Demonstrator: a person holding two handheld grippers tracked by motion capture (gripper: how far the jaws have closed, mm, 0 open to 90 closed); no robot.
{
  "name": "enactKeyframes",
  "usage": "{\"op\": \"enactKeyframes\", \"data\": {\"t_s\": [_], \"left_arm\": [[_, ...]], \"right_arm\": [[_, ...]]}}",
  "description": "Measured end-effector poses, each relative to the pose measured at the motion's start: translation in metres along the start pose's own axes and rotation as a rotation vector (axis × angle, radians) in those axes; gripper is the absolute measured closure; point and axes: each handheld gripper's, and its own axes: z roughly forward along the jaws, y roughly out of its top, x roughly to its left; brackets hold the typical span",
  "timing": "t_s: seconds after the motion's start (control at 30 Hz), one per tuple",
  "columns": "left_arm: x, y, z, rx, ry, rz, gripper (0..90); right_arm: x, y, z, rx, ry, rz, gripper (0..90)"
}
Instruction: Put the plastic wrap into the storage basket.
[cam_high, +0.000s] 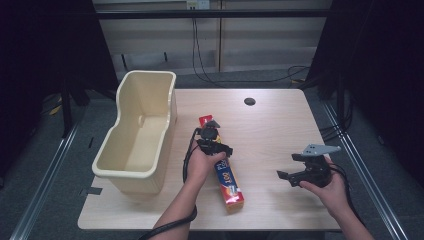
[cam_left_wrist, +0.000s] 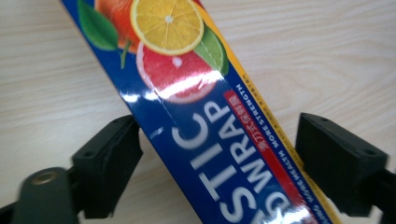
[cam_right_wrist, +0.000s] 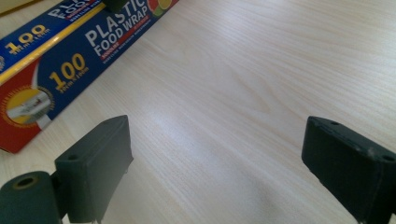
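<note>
Risk: left gripper (cam_high: 214, 142) jaws open, straddling box (cam_high: 222, 162) at a slant, not across its width; closing likely twists or skids box, or pinches a corner and slips. Glossy cardboard adds slip.
Right gripper (cam_high: 300, 172) jaws open, empty, over bare table (cam_high: 272, 125), well right of box.
Box: long, narrow, blue plastic wrap carton, citrus print, red ends. Lies flat mid-table, just right of cream tub (cam_high: 137, 132).
</note>
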Motion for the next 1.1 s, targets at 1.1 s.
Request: {"op": "enactKeyframes", "data": {"t_s": [1.1], "left_arm": [[0.018,0.0,0.009,0.027,0.052,-0.023,12.3]], "right_arm": [[-0.002,0.001,-0.002,-0.018,-0.01,0.022,8.4]]}}
